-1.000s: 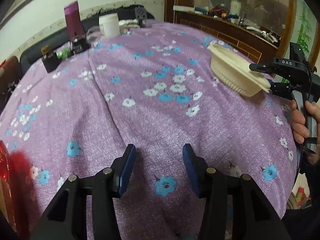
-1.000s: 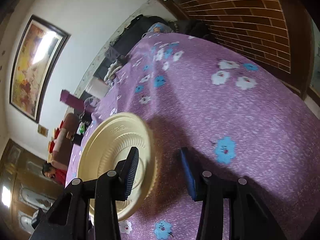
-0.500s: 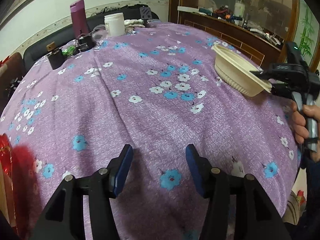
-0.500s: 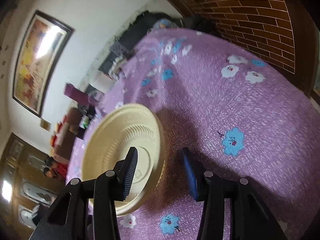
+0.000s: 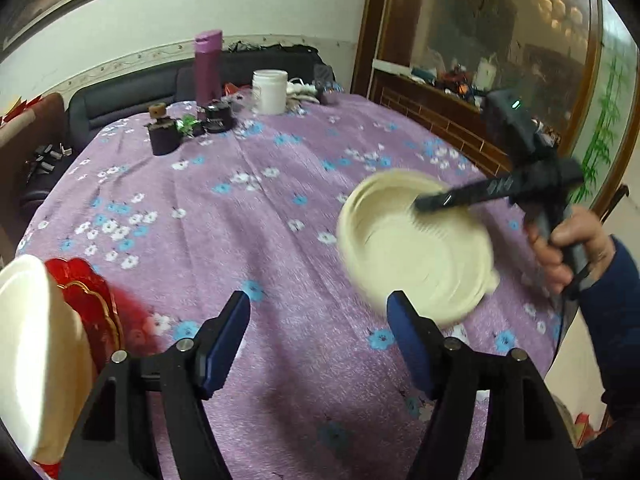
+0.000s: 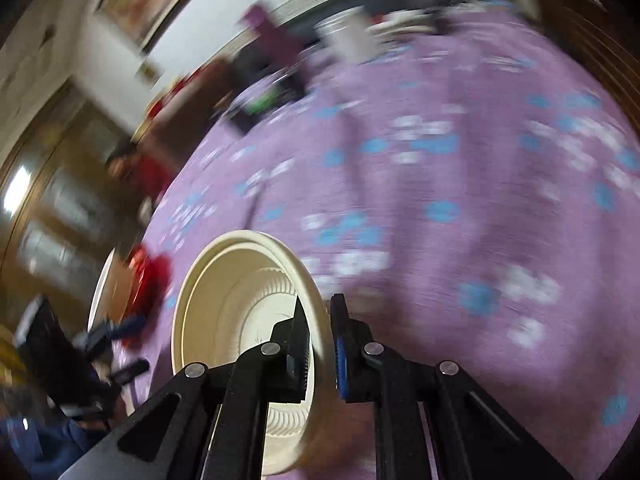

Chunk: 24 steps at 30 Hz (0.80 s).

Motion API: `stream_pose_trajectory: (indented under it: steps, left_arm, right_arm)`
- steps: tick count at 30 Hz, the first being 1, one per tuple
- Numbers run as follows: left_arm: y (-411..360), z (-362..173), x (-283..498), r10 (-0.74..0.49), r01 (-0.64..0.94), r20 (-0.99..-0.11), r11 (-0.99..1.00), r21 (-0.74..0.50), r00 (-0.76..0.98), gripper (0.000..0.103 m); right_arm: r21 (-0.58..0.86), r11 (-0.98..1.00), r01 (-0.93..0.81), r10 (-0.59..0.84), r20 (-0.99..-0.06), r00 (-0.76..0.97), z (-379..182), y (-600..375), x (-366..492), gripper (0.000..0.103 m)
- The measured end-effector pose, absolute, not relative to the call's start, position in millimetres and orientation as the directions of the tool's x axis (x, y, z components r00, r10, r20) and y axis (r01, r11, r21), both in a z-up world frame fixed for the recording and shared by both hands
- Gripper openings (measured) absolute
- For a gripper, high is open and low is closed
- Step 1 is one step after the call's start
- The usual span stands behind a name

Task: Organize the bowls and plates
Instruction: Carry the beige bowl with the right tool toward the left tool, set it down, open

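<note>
1. The cream bowl (image 5: 416, 248) is up in the air above the purple flowered tablecloth (image 5: 248, 216), tipped so its inside shows.
2. The right gripper (image 6: 318, 334) has the bowl's rim pinched between its two fingers. One finger is inside the bowl and one is outside, and they are almost together.
3. In the left wrist view, the right gripper (image 5: 430, 203) reaches over the far edge of the bowl, and the person's right hand (image 5: 568, 248) holds its handle on the right side of the bowl.
4. The left gripper (image 5: 318, 334) is wide open and holds nothing. It hangs over the tablecloth, near the bowl's low edge.
5. Well to the left of the bowl sits a red plate (image 5: 92, 304) with a gold edge, and a white plate (image 5: 32, 344) is right beside it at the picture's edge.
6. Far behind the bowl, at the back of the tablecloth, stand a purple bottle (image 5: 208, 68), a white jar (image 5: 270, 92) and a small dark pot (image 5: 162, 136).
7. The right wrist view is blurry, so small things there are hard to tell.
</note>
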<state>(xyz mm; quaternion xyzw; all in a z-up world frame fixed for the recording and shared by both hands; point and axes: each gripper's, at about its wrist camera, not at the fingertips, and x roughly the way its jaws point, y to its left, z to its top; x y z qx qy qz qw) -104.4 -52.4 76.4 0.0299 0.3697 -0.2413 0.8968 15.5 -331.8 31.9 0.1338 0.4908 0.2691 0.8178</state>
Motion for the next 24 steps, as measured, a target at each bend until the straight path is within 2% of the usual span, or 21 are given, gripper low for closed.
stream_pose_trajectory:
  steps: [2, 7, 10, 12, 14, 19, 24]
  left_arm:
    - [-50, 78, -101, -0.408, 0.444, -0.681, 0.886, -0.134, 0.609, 0.07]
    - [-51, 73, -84, -0.41, 0.422, -0.709, 0.89, -0.173, 0.573, 0.07]
    - [-56, 75, -80, -0.408, 0.426, -0.708, 0.889, -0.165, 0.576, 0.07]
    - [-62, 76, -77, -0.406, 0.433, -0.71, 0.888, -0.157, 0.576, 0.07]
    - [-67, 75, -73, -0.403, 0.435, -0.717, 0.887, -0.155, 0.568, 0.07]
    - [-79, 74, -63, -0.408, 0.44, -0.728, 0.883, -0.162, 0.551, 0.07]
    - [-83, 76, -54, -0.4, 0.429, -0.736, 0.888, -0.165, 0.546, 0.07]
  right_arm:
    - [0.429, 0.822, -0.373, 0.553, -0.756, 0.35, 28, -301, 17, 0.013]
    - [0.112, 0.913, -0.391, 0.308, -0.818, 0.486, 35, -256, 4, 0.017]
    - [-0.035, 0.933, -0.358, 0.198, -0.781, 0.592, 52, -259, -13, 0.03]
    - [-0.098, 0.939, -0.329, 0.15, -0.745, 0.65, 65, -264, -26, 0.045]
    - [-0.136, 0.945, -0.299, 0.116, -0.714, 0.69, 76, -264, -38, 0.051]
    - [-0.291, 0.935, -0.203, -0.051, -0.677, 0.734, 81, -261, -53, 0.051]
    - [-0.322, 0.932, -0.169, -0.098, -0.669, 0.737, 75, -266, -64, 0.051]
